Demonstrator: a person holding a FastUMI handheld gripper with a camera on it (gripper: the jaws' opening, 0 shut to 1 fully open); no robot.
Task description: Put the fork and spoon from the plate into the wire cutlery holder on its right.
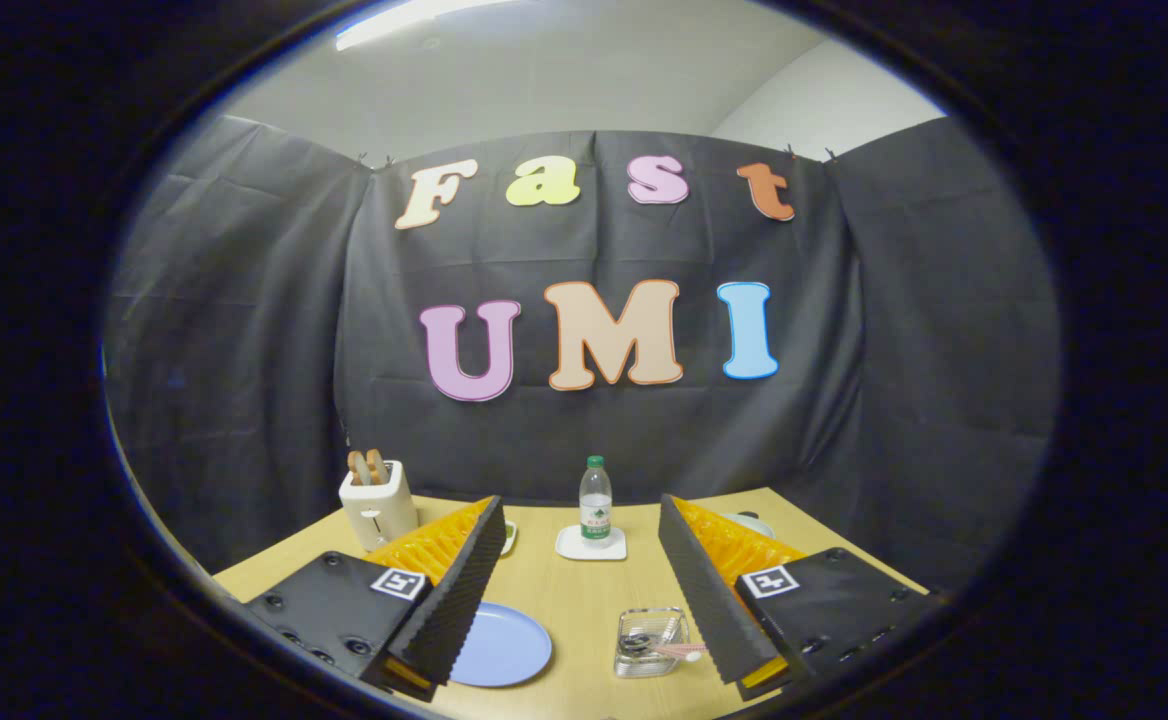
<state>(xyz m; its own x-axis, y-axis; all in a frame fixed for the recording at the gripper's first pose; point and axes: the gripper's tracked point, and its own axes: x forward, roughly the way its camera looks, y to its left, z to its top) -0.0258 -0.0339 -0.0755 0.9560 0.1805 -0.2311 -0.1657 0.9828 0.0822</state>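
A white toaster (378, 505) with two slices of bread standing up in its slots sits at the far left of the wooden tabletop (584, 590), well to the left of the water bottle (595, 511). Nearer than the bottle and to its left lies the blue plate (500, 645), its surface bare, partly hidden behind the left finger. The hand-held gripper (580, 590) hangs above the tabletop with its fingers spread wide apart, grasping nothing. The bottle stands upright on a white coaster (591, 544), beyond the fingers and between them. Nearer than the bottle and slightly to its right is the wire cutlery holder (651, 642), with cutlery lying inside; a pinkish handle (682, 651) sticks out toward the right finger. Which piece it is I cannot tell
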